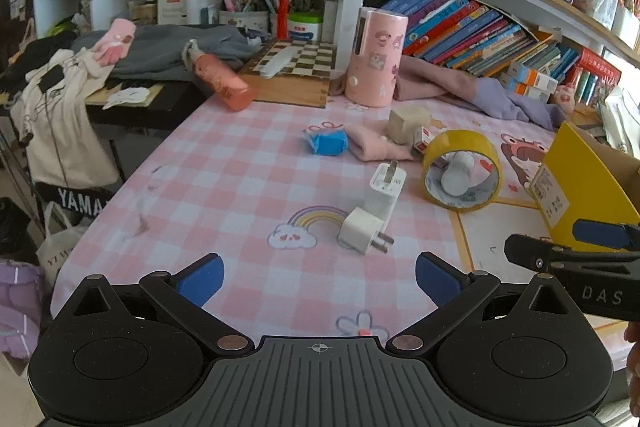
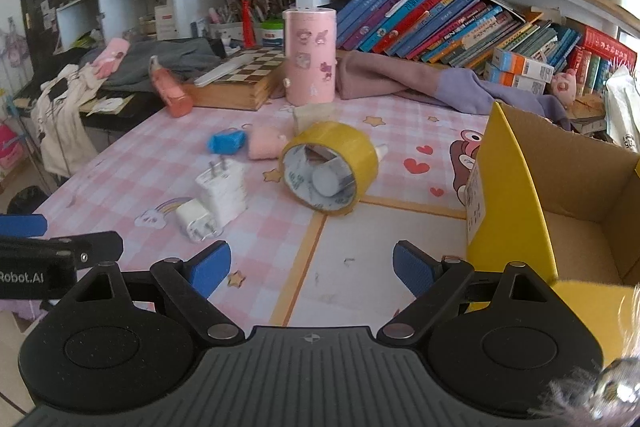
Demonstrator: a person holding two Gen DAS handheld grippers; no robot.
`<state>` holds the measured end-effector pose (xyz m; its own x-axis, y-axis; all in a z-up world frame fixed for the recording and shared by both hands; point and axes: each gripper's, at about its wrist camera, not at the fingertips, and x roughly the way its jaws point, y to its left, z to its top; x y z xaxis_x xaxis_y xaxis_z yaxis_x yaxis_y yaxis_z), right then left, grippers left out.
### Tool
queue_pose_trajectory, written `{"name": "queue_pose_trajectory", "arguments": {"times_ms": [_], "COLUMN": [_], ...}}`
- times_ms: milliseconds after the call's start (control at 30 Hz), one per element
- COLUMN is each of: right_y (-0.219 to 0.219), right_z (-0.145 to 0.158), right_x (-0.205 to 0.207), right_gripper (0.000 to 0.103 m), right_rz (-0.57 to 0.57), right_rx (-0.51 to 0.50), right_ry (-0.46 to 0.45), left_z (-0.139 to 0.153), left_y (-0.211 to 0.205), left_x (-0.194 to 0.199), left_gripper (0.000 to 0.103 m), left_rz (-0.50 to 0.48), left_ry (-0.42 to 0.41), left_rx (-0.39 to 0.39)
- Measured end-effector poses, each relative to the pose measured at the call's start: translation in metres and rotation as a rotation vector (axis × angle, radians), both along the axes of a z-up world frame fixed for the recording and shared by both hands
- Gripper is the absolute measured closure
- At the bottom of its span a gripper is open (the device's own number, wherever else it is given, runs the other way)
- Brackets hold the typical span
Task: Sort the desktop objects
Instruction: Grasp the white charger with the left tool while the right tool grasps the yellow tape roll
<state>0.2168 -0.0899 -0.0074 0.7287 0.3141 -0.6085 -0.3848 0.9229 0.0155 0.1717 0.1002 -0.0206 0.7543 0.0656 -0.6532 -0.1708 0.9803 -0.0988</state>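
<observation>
Two white plug chargers [image 1: 380, 203] [image 2: 218, 199] lie together on the pink checked mat [image 1: 224, 187]. Right of them a yellow tape roll [image 1: 468, 143] [image 2: 340, 139] stands on its edge, with a white tube [image 2: 328, 181] seen through its hole. Behind are a blue wrapped lump [image 1: 326, 141] [image 2: 226, 142], a pink cloth piece [image 1: 374, 145] and a cream block [image 1: 406, 125]. My left gripper [image 1: 319, 281] hangs open short of the chargers, nothing between its pads. My right gripper [image 2: 312, 271] is open over bare mat, beside an open yellow cardboard box [image 2: 516, 195] [image 1: 580, 179].
A tall pink cylinder [image 1: 376, 57], a chessboard box [image 1: 296, 63] and a fallen red-pink bottle [image 1: 224, 83] stand at the back. Purple cloth [image 2: 460, 83] and leaning books [image 2: 440, 23] fill the rear right. Clothes pile at the left, where the desk edge drops off.
</observation>
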Motion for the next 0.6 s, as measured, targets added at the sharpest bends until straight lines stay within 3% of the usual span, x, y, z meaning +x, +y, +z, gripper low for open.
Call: {"name": "queue_pose_trajectory", "arguments": {"times_ms": [267,600], "right_y": [0.001,0.000], "right_z": [-0.004,-0.008], "right_x": [0.035,0.072], "right_gripper": [0.013,0.013], "right_rz": [-0.029,-0.069], "right_rx": [0.000,0.016], "right_ry": [0.021,0.050], "left_z": [-0.006,-0.015], "left_y": [-0.004,-0.008], "left_x": [0.027,0.060], "left_gripper": [0.001,0.015], "left_rz": [-0.036,-0.096], "left_ry": [0.033,0.092], "left_rx": [0.008,0.013]}}
